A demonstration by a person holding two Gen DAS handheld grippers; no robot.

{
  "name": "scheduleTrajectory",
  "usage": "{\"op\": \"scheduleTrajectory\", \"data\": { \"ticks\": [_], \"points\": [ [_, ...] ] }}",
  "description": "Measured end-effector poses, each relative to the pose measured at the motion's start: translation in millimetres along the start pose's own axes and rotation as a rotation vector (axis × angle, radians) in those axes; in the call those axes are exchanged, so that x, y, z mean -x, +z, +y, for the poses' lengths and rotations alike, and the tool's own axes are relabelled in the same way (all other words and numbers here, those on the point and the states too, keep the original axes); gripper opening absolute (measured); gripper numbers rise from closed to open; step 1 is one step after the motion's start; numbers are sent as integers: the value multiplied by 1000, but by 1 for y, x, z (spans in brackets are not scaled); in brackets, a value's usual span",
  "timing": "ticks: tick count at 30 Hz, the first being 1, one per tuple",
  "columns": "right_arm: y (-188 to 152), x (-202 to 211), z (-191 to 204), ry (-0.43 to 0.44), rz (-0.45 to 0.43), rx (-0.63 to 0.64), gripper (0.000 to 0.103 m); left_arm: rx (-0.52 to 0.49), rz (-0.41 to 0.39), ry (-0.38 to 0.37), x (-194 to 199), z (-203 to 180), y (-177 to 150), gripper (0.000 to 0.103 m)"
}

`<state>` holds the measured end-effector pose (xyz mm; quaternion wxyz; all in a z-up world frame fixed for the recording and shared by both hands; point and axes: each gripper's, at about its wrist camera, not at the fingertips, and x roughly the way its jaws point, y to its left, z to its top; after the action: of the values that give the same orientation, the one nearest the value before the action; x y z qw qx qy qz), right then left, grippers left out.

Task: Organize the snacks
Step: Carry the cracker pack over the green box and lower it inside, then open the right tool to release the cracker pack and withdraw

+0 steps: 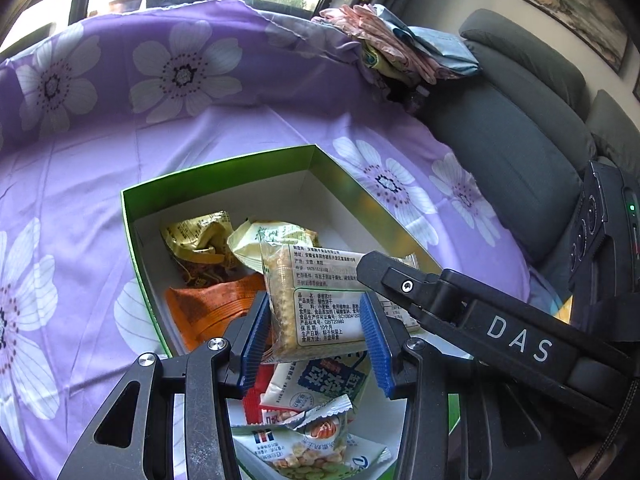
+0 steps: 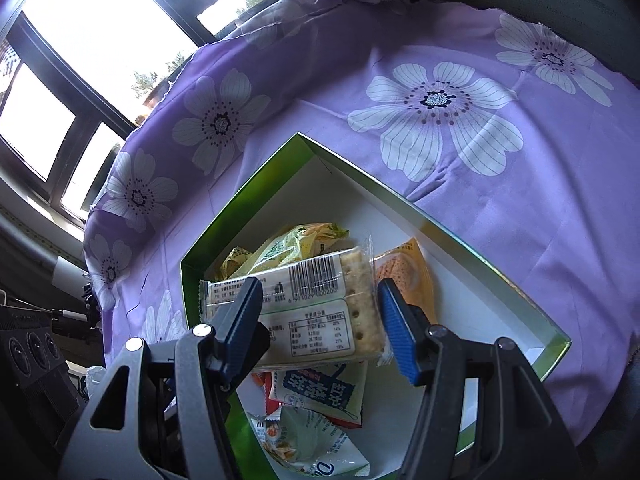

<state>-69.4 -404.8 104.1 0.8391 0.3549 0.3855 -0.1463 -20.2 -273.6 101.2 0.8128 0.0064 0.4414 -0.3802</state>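
Observation:
A clear-wrapped cracker pack [image 1: 320, 312] hangs over the open green box [image 1: 130, 232], and my left gripper [image 1: 316, 340] is shut on it between its blue pads. One black finger of my right gripper [image 1: 400, 284] lies against the pack's right side. In the right wrist view my right gripper [image 2: 320, 320] is shut on a cracker pack [image 2: 320, 304] with a barcode, above the box [image 2: 248, 208]. Whether both views show one pack I cannot tell. Inside lie an orange packet [image 1: 216, 308], yellow packets [image 1: 196, 240], a blue-and-white packet [image 1: 324, 384] and a pea snack bag [image 1: 308, 452].
The box rests on a purple cloth with white flowers [image 1: 200, 128]. A grey sofa [image 1: 512, 128] stands at the right, with folded clothes [image 1: 400, 48] on its arm. Windows run along the back. The far half of the box floor [image 2: 460, 292] is bare white.

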Motion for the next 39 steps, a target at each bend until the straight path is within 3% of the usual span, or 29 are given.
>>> {"op": "scheduleTrajectory", "data": {
  "ticks": [20,39],
  "points": [
    [1,-14,-10,-43,59,-37,63,40,62,-9,-16,5,-2,45],
    [0,-23,-9,-87,90,-24,65,44,72,30,-20,10,-4,45]
  ]
}}
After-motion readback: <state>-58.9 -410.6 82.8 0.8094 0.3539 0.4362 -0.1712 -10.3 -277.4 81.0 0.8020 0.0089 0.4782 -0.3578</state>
